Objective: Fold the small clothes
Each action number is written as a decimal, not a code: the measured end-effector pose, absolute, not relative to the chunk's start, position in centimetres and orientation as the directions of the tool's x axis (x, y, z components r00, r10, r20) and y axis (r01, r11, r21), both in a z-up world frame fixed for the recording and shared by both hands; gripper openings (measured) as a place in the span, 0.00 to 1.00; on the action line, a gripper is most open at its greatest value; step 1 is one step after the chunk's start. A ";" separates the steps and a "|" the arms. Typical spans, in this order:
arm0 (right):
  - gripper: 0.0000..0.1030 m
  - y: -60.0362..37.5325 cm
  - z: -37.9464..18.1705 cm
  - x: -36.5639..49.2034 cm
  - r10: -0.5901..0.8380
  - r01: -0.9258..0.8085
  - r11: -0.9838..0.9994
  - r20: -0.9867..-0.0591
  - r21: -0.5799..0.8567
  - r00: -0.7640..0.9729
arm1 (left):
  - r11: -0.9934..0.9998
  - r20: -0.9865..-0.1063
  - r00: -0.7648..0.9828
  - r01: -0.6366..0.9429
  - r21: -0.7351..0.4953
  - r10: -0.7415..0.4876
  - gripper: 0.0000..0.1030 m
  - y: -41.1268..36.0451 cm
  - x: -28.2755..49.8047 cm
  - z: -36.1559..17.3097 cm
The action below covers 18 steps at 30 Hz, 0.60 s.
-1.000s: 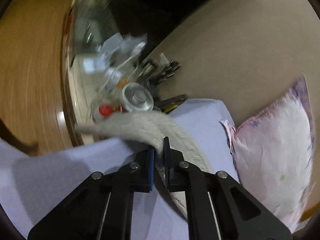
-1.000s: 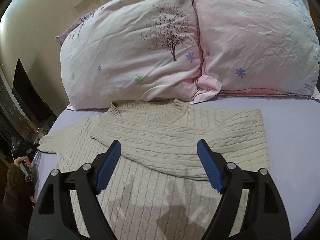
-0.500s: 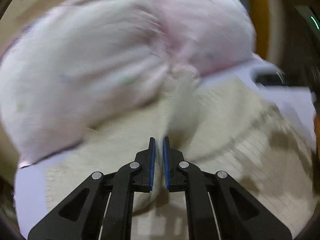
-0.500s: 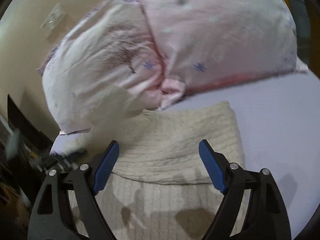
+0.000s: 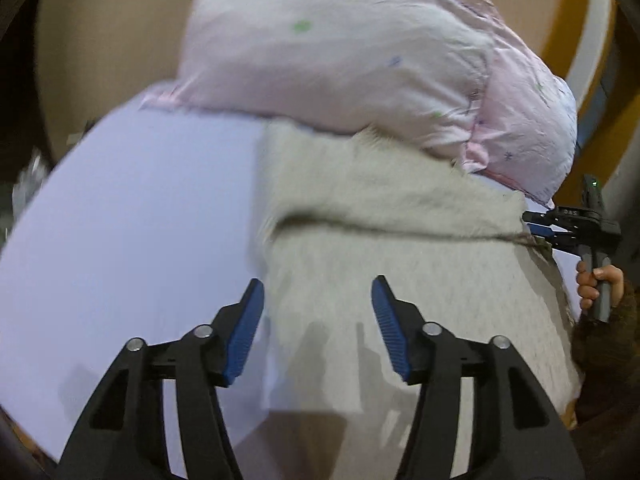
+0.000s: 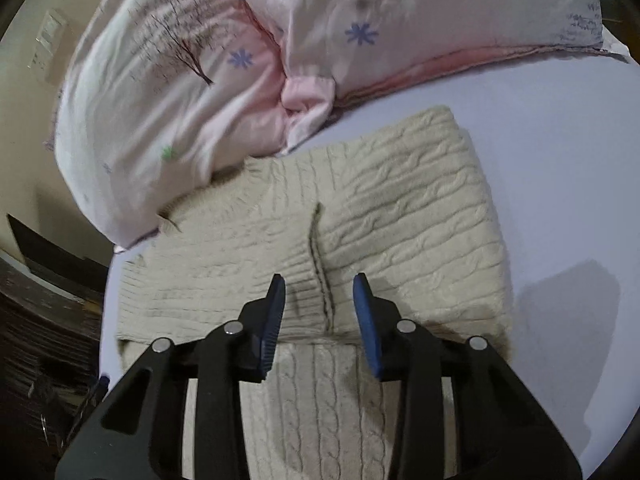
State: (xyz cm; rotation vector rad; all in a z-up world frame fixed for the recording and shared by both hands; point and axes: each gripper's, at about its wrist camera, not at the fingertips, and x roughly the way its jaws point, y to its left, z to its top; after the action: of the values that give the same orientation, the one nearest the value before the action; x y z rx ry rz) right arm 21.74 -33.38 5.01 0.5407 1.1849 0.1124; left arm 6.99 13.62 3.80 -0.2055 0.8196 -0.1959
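Note:
A cream cable-knit sweater lies flat on the lilac bed sheet, both sleeves folded across its chest so the cuffs meet in the middle. My right gripper is open and empty, low over the meeting cuffs. In the left wrist view the sweater is blurred; my left gripper is open and empty above its left edge. The right gripper also shows there at the sweater's far side.
Two pink flowered pillows lean at the head of the bed, touching the sweater's collar; they also show in the left wrist view. Dark furniture stands off the bed's left edge.
My left gripper carried the left sleeve over onto the chest, let go and opened. My right gripper has dropped lower over the cuffs and narrowed its opening.

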 end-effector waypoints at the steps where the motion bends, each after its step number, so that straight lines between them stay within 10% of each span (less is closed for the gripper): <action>1: 0.17 -33.0 4.5 21.9 0.361 0.190 0.872 -0.855 0.450 0.372 | 0.960 -0.710 0.657 0.076 -0.271 -0.253 0.62 14.0 6.2 3.2; 8: 0.04 -35.5 7.7 21.5 0.238 0.244 0.870 -0.799 0.428 0.552 | 0.941 -0.722 0.616 0.109 -0.319 -0.316 0.68 13.5 5.0 2.0; 11: 0.12 -36.7 7.6 20.4 0.207 0.270 0.882 -0.832 0.387 0.515 | 0.936 -0.722 0.605 0.128 -0.328 -0.335 0.68 13.0 4.7 1.6; 14: 0.48 -37.8 8.2 16.9 0.166 0.282 0.898 -0.853 0.338 0.495 | 0.924 -0.705 0.610 0.133 -0.358 -0.361 0.68 13.3 3.9 1.6; 18: 0.36 -40.3 7.0 11.6 0.167 0.321 0.890 -0.886 0.324 0.432 | 0.896 -0.674 0.610 0.153 -0.416 -0.417 0.60 13.6 2.5 1.3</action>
State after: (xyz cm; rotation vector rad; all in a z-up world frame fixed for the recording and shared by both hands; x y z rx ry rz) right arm 11.61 -40.31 7.02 0.4905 1.1321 -0.1014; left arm 2.45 13.55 1.27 -0.3347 0.8557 -0.3359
